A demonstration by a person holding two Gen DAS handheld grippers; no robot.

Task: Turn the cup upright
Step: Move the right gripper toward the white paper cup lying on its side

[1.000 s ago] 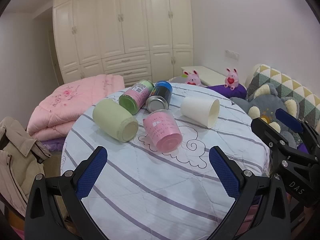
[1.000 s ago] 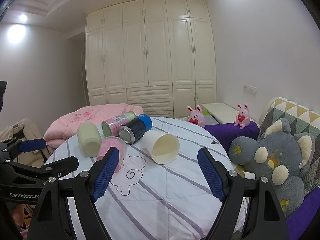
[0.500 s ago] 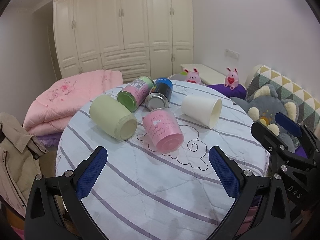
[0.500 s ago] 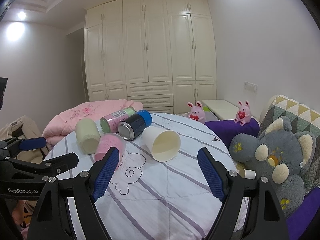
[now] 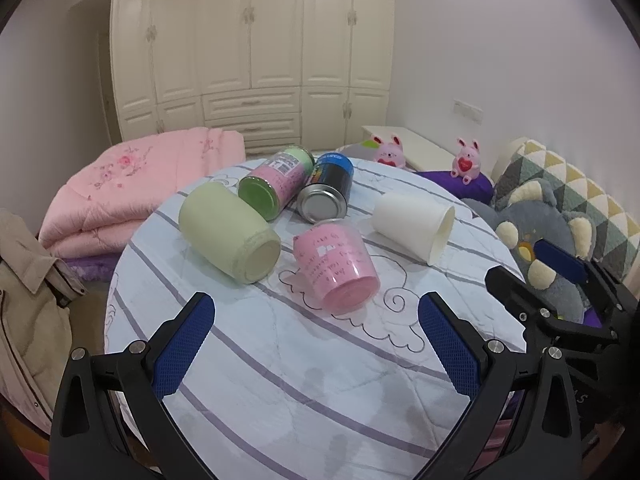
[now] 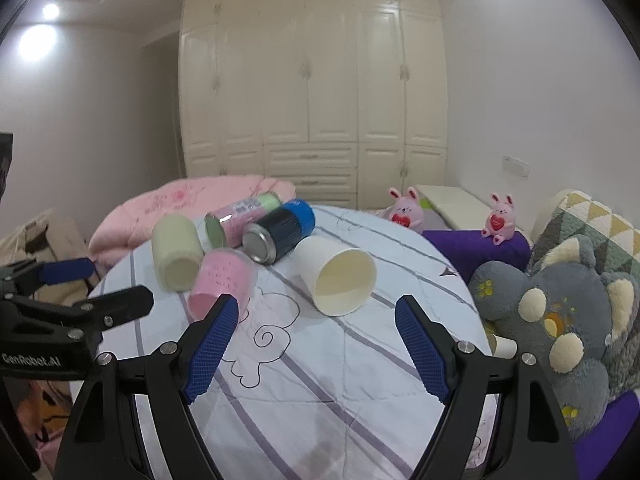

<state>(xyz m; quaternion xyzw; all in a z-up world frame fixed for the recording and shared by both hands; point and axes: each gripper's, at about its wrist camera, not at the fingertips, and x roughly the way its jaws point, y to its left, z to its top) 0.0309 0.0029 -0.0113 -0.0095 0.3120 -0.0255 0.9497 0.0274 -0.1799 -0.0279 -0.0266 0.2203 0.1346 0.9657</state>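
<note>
Your round desk [image 5: 280,380] carried five containers on their sides — two cans, three cups. The white paper cup [image 6: 338,280] lay right of the pink cup [image 5: 334,266]; only the right view showed its hollow mouth. Each hand-held gripper [image 5: 316,344] [image 6: 316,344] hovered spread, empty.

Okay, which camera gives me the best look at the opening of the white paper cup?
The right wrist view. There the white paper cup lies on its side with its mouth turned toward the lens, so the rim and inside wall show. The left wrist view shows the same cup from the side: mostly outer wall, with the rim only edge-on.
</note>
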